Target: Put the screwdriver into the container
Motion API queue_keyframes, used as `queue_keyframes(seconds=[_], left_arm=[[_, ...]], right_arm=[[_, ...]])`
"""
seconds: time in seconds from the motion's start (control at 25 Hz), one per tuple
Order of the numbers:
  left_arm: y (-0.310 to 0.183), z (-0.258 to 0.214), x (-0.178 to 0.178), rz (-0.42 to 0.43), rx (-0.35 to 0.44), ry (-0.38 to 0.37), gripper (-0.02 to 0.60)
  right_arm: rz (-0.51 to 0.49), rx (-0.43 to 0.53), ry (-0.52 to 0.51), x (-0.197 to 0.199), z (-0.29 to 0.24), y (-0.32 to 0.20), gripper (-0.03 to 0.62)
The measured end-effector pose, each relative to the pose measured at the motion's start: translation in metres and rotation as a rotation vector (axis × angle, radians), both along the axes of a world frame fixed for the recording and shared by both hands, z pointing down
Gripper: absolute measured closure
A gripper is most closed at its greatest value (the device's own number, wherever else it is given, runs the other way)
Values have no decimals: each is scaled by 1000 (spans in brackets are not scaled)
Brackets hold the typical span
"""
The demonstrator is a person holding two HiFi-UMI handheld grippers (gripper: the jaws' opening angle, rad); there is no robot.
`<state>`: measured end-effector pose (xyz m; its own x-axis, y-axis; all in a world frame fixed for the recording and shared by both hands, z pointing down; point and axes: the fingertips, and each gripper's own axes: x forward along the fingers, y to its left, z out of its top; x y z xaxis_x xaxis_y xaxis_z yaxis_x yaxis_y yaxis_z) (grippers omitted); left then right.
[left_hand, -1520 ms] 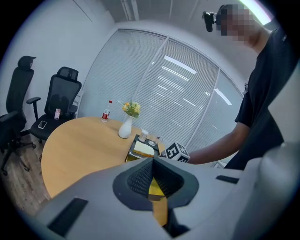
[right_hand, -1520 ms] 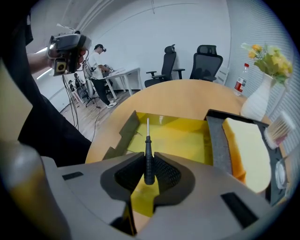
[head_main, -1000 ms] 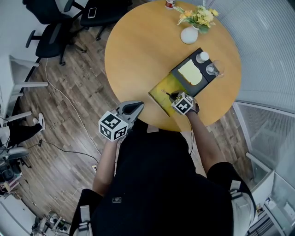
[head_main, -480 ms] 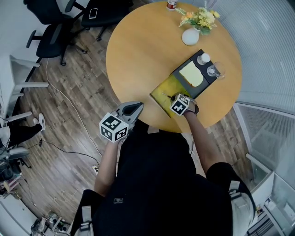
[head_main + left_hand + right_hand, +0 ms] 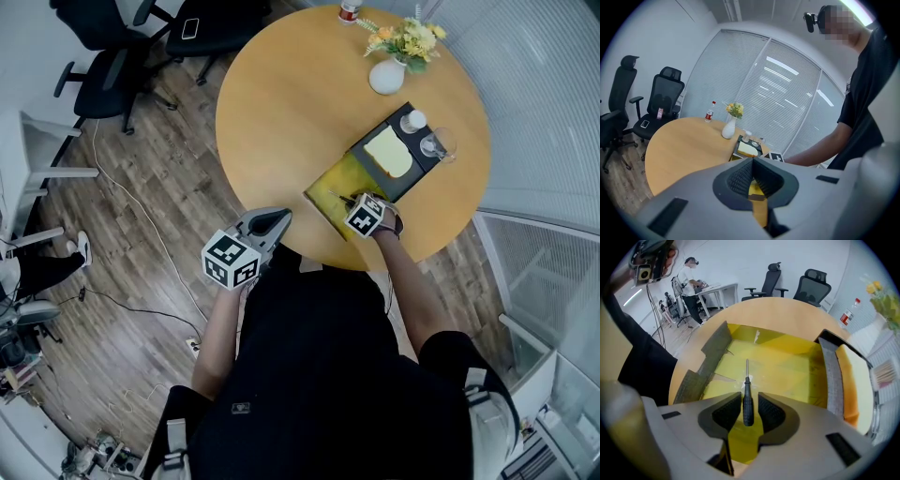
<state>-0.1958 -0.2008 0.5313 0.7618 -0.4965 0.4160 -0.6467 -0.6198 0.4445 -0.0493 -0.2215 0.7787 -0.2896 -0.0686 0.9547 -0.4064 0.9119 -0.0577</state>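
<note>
A black-handled screwdriver (image 5: 748, 401) with a thin metal shaft lies between the pads of my right gripper (image 5: 748, 408), pointing into the yellow container (image 5: 787, 366). The jaws are opening, and a thin gap shows on each side of the handle. In the head view the right gripper (image 5: 353, 200) hangs over the near end of the yellow container (image 5: 334, 180) at the table's near edge. My left gripper (image 5: 279, 216) is held off the table, left of the container, with its tips together and nothing in them. In its own view the left gripper (image 5: 752, 169) is shut.
The round wooden table (image 5: 281, 94) carries a black tray (image 5: 373, 166) with a pale yellow pad, a small white jar and a glass (image 5: 437, 142). A white vase with flowers (image 5: 386, 73) and a bottle (image 5: 348, 8) stand at the far edge. Office chairs (image 5: 103, 75) are to the left.
The right gripper has shifted slightly forward over the container. The left gripper has stayed in place.
</note>
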Motion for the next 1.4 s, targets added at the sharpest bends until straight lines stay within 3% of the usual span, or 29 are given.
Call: queue_keyframes(seconds=[0.08, 0.4, 0.44, 0.52, 0.64, 1.12, 1.4], left_arm=[[-1, -1, 2, 4, 2, 0, 577], [-4, -3, 3, 9, 6, -4, 577], [-4, -4, 3, 10, 7, -4, 577], [-5, -6, 5, 14, 11, -3, 577], [-9, -9, 8, 24, 22, -5, 577], [-18, -13, 32, 61, 40, -10, 577], [-16, -12, 55, 94, 42, -8, 577]], right_arm=[[49, -3, -22, 0, -2, -3, 426], [127, 68, -91, -2, -22, -17, 425], [134, 78, -108, -2, -27, -18, 428], [136, 105, -148, -1, -39, -17, 550], [132, 123, -207, 2, -54, -13, 588], [237, 157, -475, 28, -123, 1, 589], [187, 213, -544, 41, -162, -1, 589]])
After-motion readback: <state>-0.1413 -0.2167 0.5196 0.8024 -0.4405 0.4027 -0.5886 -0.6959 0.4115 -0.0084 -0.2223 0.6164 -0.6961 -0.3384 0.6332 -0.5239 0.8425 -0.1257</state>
